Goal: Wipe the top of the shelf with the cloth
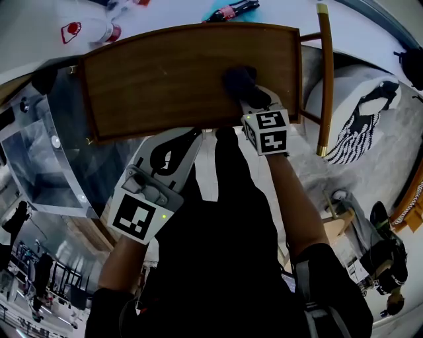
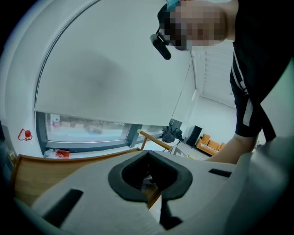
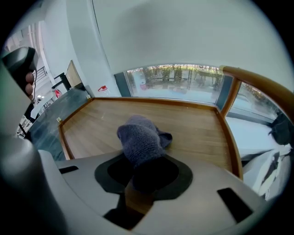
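Observation:
The wooden shelf top (image 1: pixel 165 79) lies across the upper middle of the head view, with a raised rim around it. A dark grey-blue knitted cloth (image 1: pixel 239 80) rests on its right part. My right gripper (image 1: pixel 250 100) is shut on the cloth. In the right gripper view the cloth (image 3: pixel 140 135) bulges out of the jaws onto the shelf top (image 3: pixel 197 133). My left gripper (image 1: pixel 190 136) hangs just off the shelf's near edge, shut and holding nothing. In the left gripper view that gripper (image 2: pixel 148 155) points up over the shelf edge (image 2: pixel 69 158) toward a window.
A glass side panel (image 1: pixel 46 152) drops away left of the shelf. A wooden rail (image 1: pixel 324 72) runs along its right side, with a black-and-white patterned thing (image 1: pixel 363 125) beyond it. Small items (image 1: pixel 228 12) lie on the sill behind the shelf.

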Demonstrator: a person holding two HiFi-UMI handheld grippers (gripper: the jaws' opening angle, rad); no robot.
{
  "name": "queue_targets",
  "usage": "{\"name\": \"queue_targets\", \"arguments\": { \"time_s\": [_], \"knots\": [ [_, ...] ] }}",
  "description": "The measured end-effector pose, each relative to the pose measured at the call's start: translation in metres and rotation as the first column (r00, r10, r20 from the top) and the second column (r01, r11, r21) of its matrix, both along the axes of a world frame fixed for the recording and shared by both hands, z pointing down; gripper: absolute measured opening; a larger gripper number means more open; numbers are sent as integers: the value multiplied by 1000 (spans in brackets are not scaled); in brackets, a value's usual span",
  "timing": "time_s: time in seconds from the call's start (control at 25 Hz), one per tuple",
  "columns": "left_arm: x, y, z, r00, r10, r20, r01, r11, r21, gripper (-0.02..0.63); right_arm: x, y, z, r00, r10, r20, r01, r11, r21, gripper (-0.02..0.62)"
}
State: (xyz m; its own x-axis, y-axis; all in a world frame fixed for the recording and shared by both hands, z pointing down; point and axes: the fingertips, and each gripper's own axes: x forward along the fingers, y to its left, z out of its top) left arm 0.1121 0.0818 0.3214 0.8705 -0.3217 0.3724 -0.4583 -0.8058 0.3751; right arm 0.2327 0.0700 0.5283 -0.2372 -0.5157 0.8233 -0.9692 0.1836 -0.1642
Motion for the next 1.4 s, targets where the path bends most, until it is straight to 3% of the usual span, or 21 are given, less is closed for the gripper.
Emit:
{"name": "queue_targets", "arguments": {
  "time_s": [0.4,0.64,0.8,1.0,1.4],
  "knots": [
    [15,4,-1,1000,29,-2,-29,1000,-4,18,53,14,0,993,84,-78,-86,996,-15,101],
    [-10,0,-3,1000,-4,-1,4,1000,-7,18,39,6,-16,994,67,-84,-65,998,20,101],
    [-48,-5,-6,998,-63,1,63,998,-5,18,-13,-6,-26,998,-22,-55,24,999,33,101],
    [-111,-12,-7,989,-150,15,150,989,-3,18,-110,-23,-31,988,-154,3,154,987,42,101],
    [-227,-7,-8,948,-317,5,317,948,-16,18,-302,-28,-30,903,-419,90,416,908,50,102]
  ]
}}
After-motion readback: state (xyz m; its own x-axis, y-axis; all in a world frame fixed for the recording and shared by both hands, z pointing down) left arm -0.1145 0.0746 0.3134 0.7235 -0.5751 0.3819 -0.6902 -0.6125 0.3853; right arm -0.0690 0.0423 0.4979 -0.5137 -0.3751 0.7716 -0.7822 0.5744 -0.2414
